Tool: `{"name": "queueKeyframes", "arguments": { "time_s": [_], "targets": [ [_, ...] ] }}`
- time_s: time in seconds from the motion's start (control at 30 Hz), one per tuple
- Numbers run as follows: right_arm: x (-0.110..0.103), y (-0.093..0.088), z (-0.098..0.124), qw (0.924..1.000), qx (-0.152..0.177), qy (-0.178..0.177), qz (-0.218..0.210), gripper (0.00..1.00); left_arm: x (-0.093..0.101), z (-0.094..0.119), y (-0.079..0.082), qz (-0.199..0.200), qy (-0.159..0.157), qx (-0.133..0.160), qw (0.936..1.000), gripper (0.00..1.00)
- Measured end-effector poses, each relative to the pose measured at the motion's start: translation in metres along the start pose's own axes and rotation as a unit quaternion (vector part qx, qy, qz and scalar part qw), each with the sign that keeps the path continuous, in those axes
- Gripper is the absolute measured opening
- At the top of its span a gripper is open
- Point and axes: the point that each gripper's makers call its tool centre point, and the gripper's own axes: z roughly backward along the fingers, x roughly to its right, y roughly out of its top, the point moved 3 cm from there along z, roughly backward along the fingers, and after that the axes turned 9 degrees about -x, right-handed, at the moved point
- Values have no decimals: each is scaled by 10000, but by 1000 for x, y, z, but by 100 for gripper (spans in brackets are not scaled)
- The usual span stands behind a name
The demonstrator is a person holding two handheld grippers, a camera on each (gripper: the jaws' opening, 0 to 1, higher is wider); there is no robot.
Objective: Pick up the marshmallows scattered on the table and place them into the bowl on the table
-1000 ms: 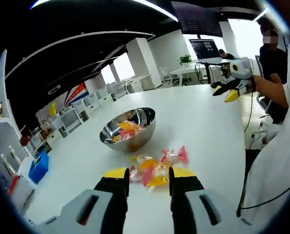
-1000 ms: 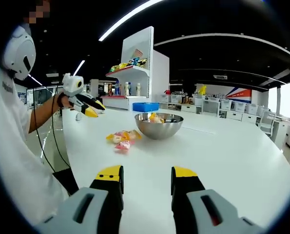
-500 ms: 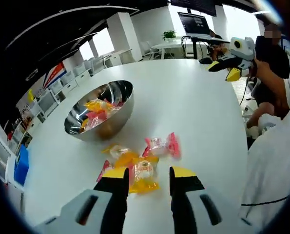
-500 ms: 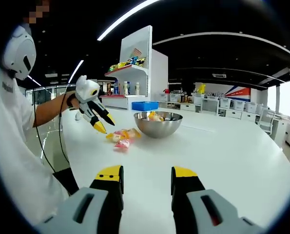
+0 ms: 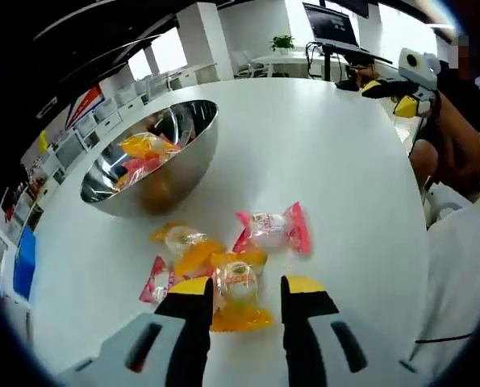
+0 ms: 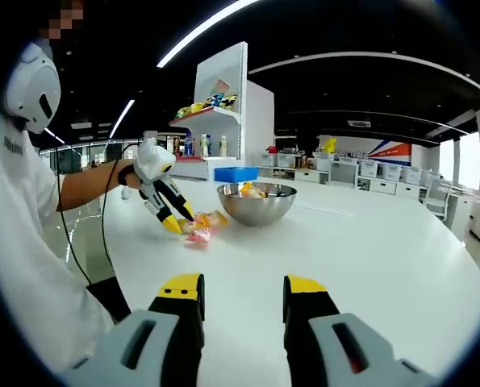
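Several wrapped marshmallows lie in a cluster on the white table point(image 5: 336, 161). A yellow-wrapped one point(image 5: 238, 284) sits between the jaws of my left gripper point(image 5: 248, 286), which is open and down at the table. A pink one point(image 5: 272, 230) lies just ahead, another yellow one point(image 5: 179, 239) and a small pink one point(image 5: 153, 279) to the left. The steel bowl point(image 5: 167, 173) behind them holds several marshmallows. In the right gripper view the left gripper point(image 6: 181, 222) points down into the cluster point(image 6: 203, 227) beside the bowl point(image 6: 256, 211). My right gripper point(image 6: 243, 286) is open, holds nothing and hovers far from them.
The right gripper point(image 5: 389, 95) shows at the far table edge, held by a person's arm point(image 5: 445, 145). A white shelf unit point(image 6: 223, 113) and a blue box point(image 6: 240, 174) stand beyond the bowl. Open table surface point(image 6: 369, 250) stretches right of the bowl.
The left gripper has dropped toward the marshmallow cluster and tilted down, so a yellow marshmallow now lies between its open jaws. The right gripper has barely moved.
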Motion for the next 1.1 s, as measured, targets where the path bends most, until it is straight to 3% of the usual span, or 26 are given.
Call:
{"name": "queueKeyframes", "arguments": {
  "time_s": [0.47, 0.73, 1.0, 1.1],
  "targets": [
    [-1, -1, 0, 10000, -20, -10, 3, 38, -7, -8, -5, 355, 10, -13, 9994, 22],
    [-4, -1, -1, 10000, -34, 13, 13, 38, -4, -6, -5, 64, 66, 95, 9999, 21],
    [-4, 2, -2, 10000, -33, 11, 29, 38, -10, 12, -3, 174, 189, 444, 9987, 21],
    [-3, 3, -2, 10000, -23, 19, 36, 38, -14, 24, 1, 386, 260, 817, 9956, 21]
  ]
}}
